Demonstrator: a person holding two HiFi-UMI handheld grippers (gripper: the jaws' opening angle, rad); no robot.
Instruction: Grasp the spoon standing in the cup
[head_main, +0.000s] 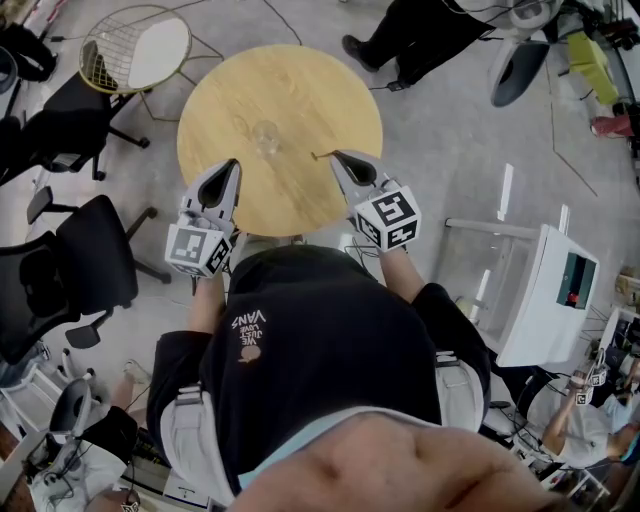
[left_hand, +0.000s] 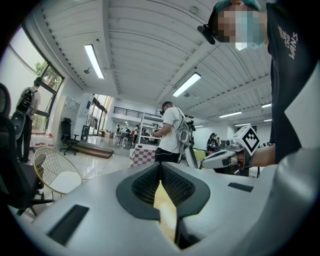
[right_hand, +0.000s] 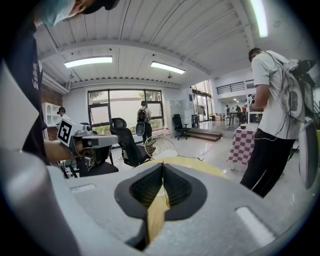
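Observation:
A clear glass cup (head_main: 266, 137) stands upright on the round wooden table (head_main: 300, 90), with no spoon showing in it. My right gripper (head_main: 334, 154) hovers over the table just right of the cup, shut on a thin brown spoon (head_main: 319, 156) whose end pokes out left of the jaw tips. In the right gripper view the spoon (right_hand: 165, 196) is a thin line between the closed jaws of the right gripper (right_hand: 162, 167). My left gripper (head_main: 234, 163) is at the table's near-left edge, shut and holding nothing. In its own view the left gripper (left_hand: 160, 167) has its jaws meeting.
A wire chair with a white seat (head_main: 135, 48) stands at the table's far left. Black office chairs (head_main: 90, 255) are on the left and a white cart (head_main: 545, 290) on the right. A person's legs (head_main: 400, 40) are beyond the table, and a person in a white shirt (right_hand: 275, 115) stands nearby.

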